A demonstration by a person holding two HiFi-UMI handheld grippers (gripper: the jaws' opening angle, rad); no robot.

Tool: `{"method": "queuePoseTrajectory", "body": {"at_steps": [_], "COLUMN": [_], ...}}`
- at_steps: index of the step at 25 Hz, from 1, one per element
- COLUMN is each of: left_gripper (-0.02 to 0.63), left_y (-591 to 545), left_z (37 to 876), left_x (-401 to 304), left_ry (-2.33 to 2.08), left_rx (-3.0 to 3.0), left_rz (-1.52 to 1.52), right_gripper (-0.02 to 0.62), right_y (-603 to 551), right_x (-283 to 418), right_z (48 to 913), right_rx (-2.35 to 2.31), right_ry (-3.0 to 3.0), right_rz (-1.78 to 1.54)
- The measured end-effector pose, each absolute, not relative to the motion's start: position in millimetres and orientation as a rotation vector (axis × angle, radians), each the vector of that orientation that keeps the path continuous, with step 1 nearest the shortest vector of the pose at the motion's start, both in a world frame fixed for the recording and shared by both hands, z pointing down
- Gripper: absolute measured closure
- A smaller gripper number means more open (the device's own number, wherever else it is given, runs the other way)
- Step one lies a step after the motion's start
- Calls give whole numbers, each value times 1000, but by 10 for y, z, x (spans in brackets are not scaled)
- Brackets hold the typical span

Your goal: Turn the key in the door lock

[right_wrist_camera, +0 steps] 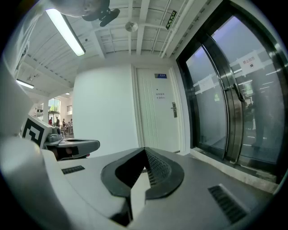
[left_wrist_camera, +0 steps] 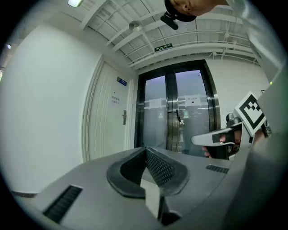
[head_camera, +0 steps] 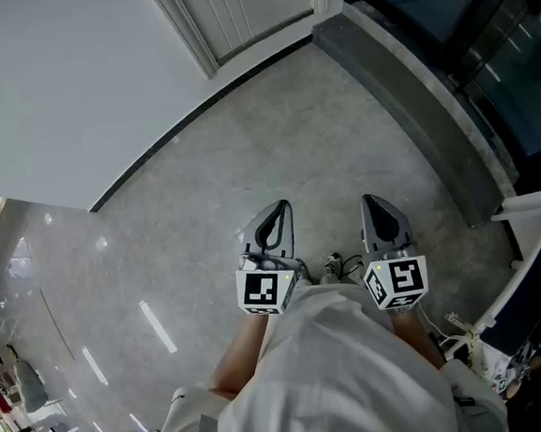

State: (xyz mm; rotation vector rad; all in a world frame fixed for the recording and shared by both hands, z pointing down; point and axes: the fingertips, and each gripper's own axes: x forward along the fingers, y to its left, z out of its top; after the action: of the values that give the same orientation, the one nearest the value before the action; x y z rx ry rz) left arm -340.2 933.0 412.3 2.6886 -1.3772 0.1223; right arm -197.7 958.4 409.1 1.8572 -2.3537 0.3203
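Empty, pressed-together left gripper (left_wrist_camera: 146,150) and right gripper (right_wrist_camera: 145,150); metal lever handle (right_wrist_camera: 173,109) of white panelled door (right_wrist_camera: 155,126) well apart, at right's one o'clock.

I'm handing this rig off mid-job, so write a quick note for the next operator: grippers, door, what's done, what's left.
Left gripper: shut, empty, well short of the door.
Right gripper: shut, empty, beside the left one.
White door: closed, across the floor ahead, lever handle on its right side; glass doors to its right.
Key: too far away to make out.
Done: nothing at the lock.
Left: approach the door, find the key, grip it and turn it.
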Motion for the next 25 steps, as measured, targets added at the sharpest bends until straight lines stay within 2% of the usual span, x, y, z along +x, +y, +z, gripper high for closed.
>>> {"method": "queuePoseTrajectory", "body": {"at_steps": [25], "left_gripper": [598], "left_y": [9613], "left_z": [3962], "left_x": [-3156], "left_ry": [-1448], "left_rx": [2712], "left_rz": [107], "right_gripper": [594], "right_y": [9845], "right_x": [-1598], "right_z": [3887], "right_rx": [1941], "right_ry": [-2434], "right_rz": [274]}}
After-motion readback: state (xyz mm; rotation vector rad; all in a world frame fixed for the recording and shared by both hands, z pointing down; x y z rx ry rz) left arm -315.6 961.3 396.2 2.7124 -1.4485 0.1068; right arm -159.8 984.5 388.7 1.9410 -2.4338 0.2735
